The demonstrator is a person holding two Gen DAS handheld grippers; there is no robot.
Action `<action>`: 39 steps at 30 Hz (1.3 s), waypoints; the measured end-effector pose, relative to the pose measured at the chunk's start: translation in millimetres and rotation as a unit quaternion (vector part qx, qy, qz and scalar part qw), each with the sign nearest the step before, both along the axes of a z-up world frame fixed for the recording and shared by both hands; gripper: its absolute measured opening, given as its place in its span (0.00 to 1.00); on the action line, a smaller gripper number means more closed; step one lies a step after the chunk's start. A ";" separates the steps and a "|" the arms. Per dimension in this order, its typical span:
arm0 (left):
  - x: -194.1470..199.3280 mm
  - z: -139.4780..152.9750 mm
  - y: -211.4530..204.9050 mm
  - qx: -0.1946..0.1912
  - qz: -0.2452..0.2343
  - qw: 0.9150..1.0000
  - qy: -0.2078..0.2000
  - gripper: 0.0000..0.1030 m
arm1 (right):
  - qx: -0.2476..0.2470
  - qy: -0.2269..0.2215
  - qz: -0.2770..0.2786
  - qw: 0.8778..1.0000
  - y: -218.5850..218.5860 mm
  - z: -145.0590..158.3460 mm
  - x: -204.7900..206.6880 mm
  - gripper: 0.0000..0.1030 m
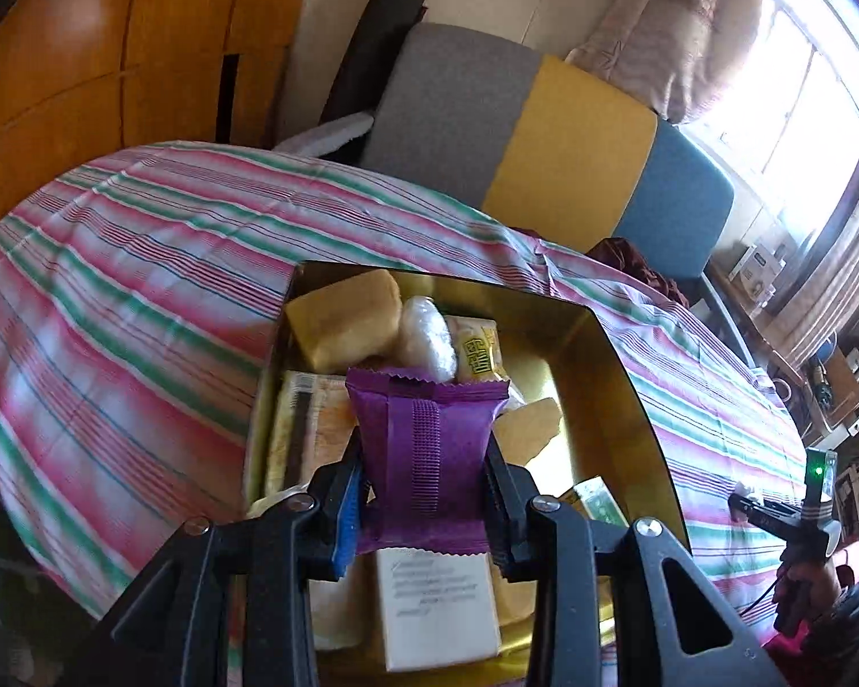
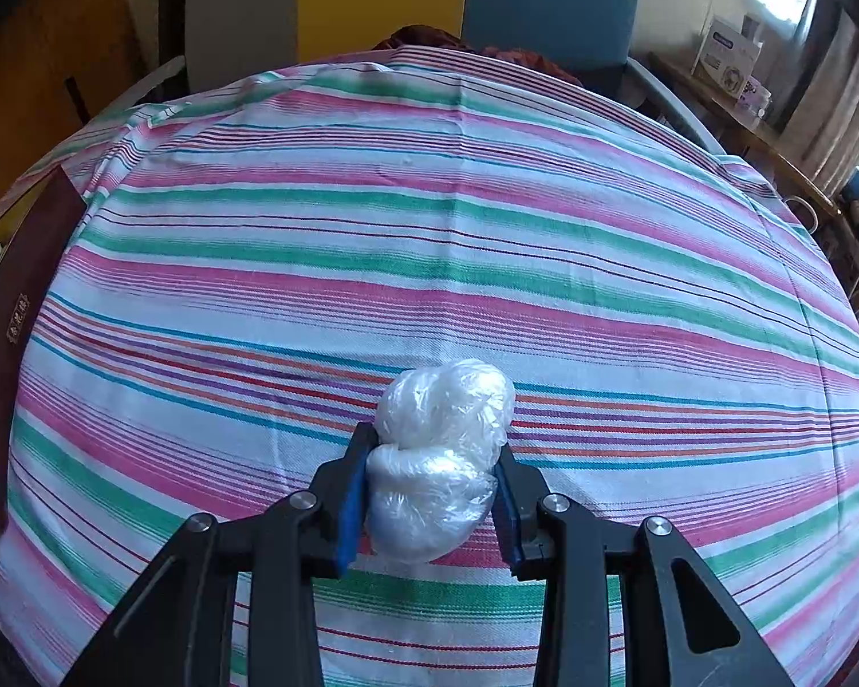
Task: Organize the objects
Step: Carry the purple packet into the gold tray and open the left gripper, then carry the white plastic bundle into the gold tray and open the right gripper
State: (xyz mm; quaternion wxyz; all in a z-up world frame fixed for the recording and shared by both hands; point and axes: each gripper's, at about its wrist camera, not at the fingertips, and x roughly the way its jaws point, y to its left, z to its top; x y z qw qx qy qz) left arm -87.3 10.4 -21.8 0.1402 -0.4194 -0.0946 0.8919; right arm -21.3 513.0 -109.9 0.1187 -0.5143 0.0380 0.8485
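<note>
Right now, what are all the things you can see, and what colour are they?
Purple packet: one, purple, in left gripper above the tin.
Tin: one, gold, on striped cloth, holding wrapped snacks.
Tan cake: one, yellow-brown, tin's far corner.
White card: one, white, tin's near end.
Plastic-wrapped bundle: one, white, in right gripper.
Striped cloth: one, pink, green, white.
Chair back: one, grey, yellow, blue, behind.
Left gripper: black, shut.
Right gripper: black, shut.

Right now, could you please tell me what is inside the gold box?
The gold box holds wrapped snacks: a tan cake, a clear-wrapped white lump and a white packet. The purple packet covers others.
</note>
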 end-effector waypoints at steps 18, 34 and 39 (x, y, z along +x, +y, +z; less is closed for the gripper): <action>-47.9 -43.8 28.2 -0.059 0.020 0.996 -0.065 0.43 | 0.003 -0.001 0.001 1.000 -0.9 -0.3 0.0 0.37; 17.6 3.8 18.4 -0.101 0.021 0.994 0.024 0.44 | -0.006 0.000 -0.004 1.000 -19.9 16.6 -4.9 0.35; 30.5 5.0 14.7 -0.104 0.030 0.994 0.027 0.44 | -0.042 0.061 0.065 0.995 -91.9 55.9 -14.7 0.36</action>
